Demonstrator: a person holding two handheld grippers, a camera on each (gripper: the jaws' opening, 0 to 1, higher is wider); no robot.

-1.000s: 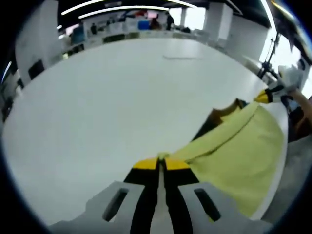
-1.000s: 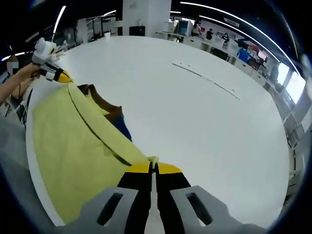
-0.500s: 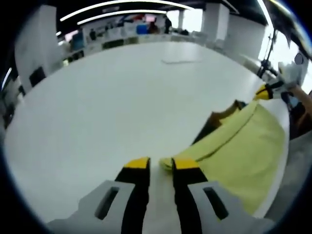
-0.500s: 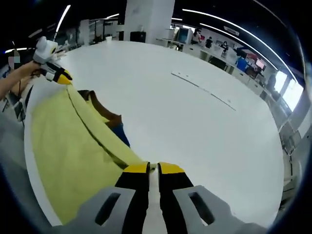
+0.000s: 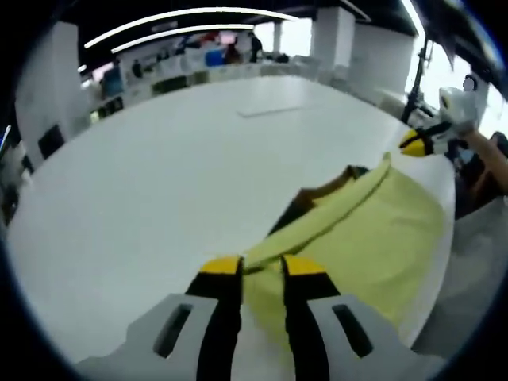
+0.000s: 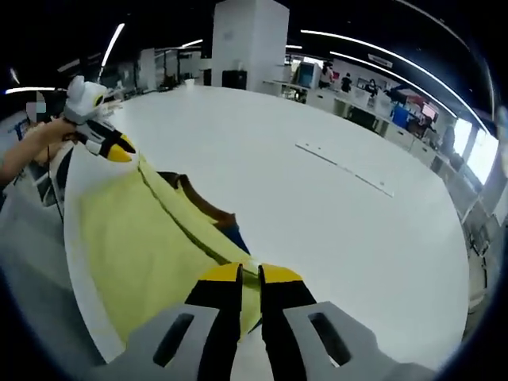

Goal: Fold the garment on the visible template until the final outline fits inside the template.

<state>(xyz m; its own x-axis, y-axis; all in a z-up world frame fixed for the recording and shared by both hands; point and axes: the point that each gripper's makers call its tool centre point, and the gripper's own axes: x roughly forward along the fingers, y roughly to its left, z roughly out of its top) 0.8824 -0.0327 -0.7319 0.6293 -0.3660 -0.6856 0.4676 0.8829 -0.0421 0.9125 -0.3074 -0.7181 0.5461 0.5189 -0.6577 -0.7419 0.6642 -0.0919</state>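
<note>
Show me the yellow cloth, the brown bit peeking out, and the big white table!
Yellow fabric garment (image 6: 143, 238): right gripper view, middle of its flat top layer.
Brown fabric part (image 6: 208, 208): right gripper view, the strip beside the yellow fold.
White round table (image 5: 159, 182): left gripper view, bare top.

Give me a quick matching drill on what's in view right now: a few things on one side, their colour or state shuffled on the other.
Things:
1. garment
2. table
3. left tool
4. tool tips

Colour or state:
A. white, with bare surface beyond the cloth
B. yellow pads on black jaws
C. jaws parted over the cloth edge
D. pale yellow-green, folded along the near table edge

Pairs: 1-D, 2-A, 3-C, 4-B
</note>
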